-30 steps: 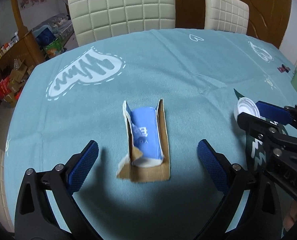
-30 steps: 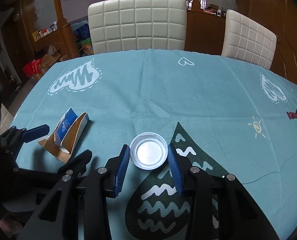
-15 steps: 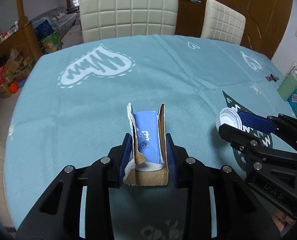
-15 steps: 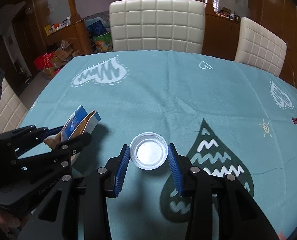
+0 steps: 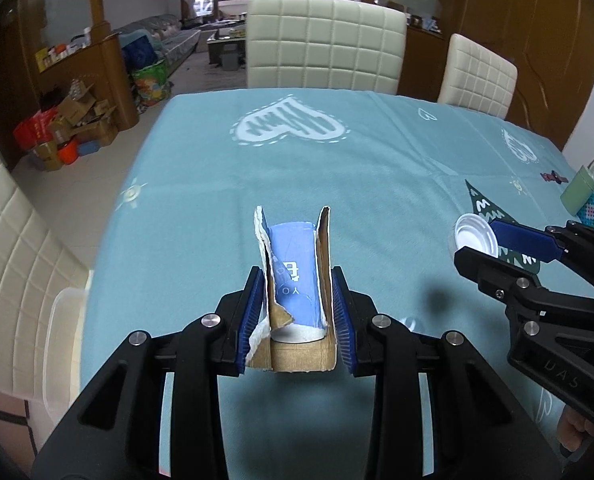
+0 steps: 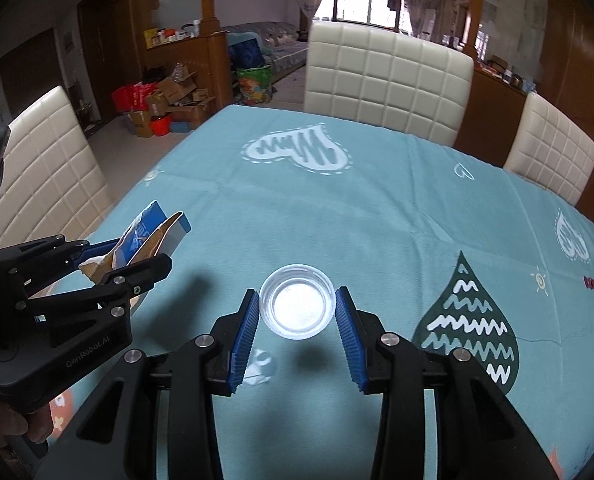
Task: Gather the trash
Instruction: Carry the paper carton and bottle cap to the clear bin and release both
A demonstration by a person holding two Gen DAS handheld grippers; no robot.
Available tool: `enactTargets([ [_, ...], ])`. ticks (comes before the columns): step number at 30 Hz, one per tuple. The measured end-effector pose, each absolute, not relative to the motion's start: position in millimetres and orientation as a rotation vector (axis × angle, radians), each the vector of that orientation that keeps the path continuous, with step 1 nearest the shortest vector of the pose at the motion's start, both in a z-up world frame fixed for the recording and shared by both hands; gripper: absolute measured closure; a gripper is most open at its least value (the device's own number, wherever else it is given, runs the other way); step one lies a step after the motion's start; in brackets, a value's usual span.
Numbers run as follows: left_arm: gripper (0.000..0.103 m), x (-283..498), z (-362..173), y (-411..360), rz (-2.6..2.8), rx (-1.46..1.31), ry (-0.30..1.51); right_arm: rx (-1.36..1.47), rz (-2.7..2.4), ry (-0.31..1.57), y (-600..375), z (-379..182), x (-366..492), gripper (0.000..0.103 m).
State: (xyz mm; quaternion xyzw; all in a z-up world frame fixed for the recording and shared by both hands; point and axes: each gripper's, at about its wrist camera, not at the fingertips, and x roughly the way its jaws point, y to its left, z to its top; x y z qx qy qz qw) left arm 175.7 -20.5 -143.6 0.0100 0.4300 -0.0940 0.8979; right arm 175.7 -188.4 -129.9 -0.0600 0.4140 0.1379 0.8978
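Observation:
My left gripper (image 5: 297,316) is shut on a torn cardboard box (image 5: 297,300) with a blue and white wrapper inside, held above the teal tablecloth (image 5: 337,168). The box also shows in the right wrist view (image 6: 145,240), between the left gripper's fingers (image 6: 137,272). My right gripper (image 6: 297,320) is shut on a clear round plastic lid (image 6: 297,306), held above the cloth. In the left wrist view the lid (image 5: 475,236) sits between the right gripper's blue pads (image 5: 521,238) at the right.
White padded chairs (image 5: 325,52) stand at the table's far side and another (image 6: 45,168) at its left. A clear plastic bin (image 5: 67,344) sits below the table's left edge. A green box and patterned items (image 5: 589,196) lie at the right edge. Cardboard boxes (image 6: 165,108) clutter the floor.
My left gripper closed on the torn box and lifted it off the cloth. Both grippers rose and swung left, the right one still holding the lid.

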Motion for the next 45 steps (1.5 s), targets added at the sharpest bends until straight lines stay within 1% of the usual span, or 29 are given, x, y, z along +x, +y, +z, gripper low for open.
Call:
enactTargets([
  [15,0.067,117,-140,88,-0.014,-0.068,0.887,-0.219,0.455,0.837,-80,-122,140,0.064],
  [20,0.065,104,-142,129,0.058,-0.1,0.888,-0.251,0.518,0.828,-36,-121,134,0.064],
  [32,0.063,102,-143,204,0.182,-0.126,0.873,-0.302,0.605,0.821,42,-122,142,0.064],
  [34,0.054,103,-143,214,0.193,-0.135,0.872,-0.309,0.618,0.821,54,-122,146,0.064],
  [38,0.048,109,-144,234,0.221,-0.139,0.86,-0.317,0.636,0.819,73,-123,153,0.064],
  [41,0.038,113,-145,245,0.227,-0.148,0.86,-0.322,0.648,0.826,84,-126,158,0.064],
  [42,0.031,114,-146,248,0.23,-0.151,0.858,-0.324,0.651,0.829,87,-127,159,0.064],
  [43,0.026,115,-146,251,0.234,-0.153,0.856,-0.327,0.655,0.833,92,-129,161,0.064],
  [45,0.023,117,-148,256,0.241,-0.163,0.854,-0.332,0.663,0.84,98,-131,165,0.064],
])
